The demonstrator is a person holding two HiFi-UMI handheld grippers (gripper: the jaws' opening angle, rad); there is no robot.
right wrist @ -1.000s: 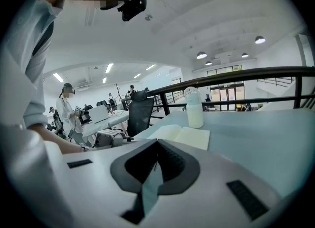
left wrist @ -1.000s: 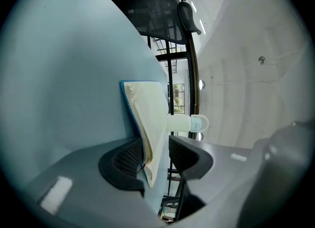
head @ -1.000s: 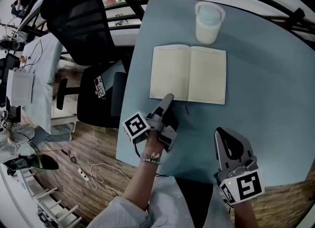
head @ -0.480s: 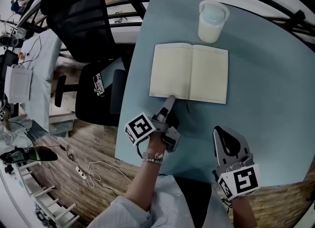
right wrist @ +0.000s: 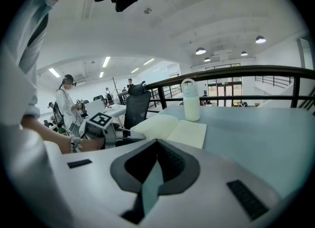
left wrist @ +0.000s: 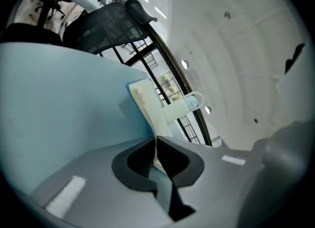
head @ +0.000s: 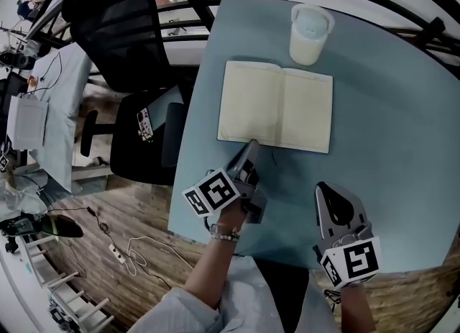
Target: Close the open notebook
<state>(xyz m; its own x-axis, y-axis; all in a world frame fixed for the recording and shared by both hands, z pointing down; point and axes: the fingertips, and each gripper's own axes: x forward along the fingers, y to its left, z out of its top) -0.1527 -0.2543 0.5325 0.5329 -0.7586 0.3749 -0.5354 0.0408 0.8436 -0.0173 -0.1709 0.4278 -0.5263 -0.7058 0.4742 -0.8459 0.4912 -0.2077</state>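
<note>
The open notebook (head: 275,107) lies flat with cream pages up on the light blue table (head: 388,144). My left gripper (head: 251,144) is at the near edge of its left half. In the left gripper view the jaws have just been closing, and the notebook's thin edge (left wrist: 147,109) runs between the pads of that gripper (left wrist: 156,141), pinched. My right gripper (head: 329,190) rests shut and empty near the table's front edge, well short of the book. In the right gripper view its closed jaws (right wrist: 157,143) point toward the notebook (right wrist: 172,126).
A white lidded mug (head: 309,33) stands just behind the notebook. A black office chair (head: 122,29) is off the table's left edge, over wooden floor with cables. A dark railing curves behind the table. People stand far off in the right gripper view.
My left gripper has rolled, turning its marker cube, and its jaws have closed on the notebook's near edge. The right gripper has stayed put.
</note>
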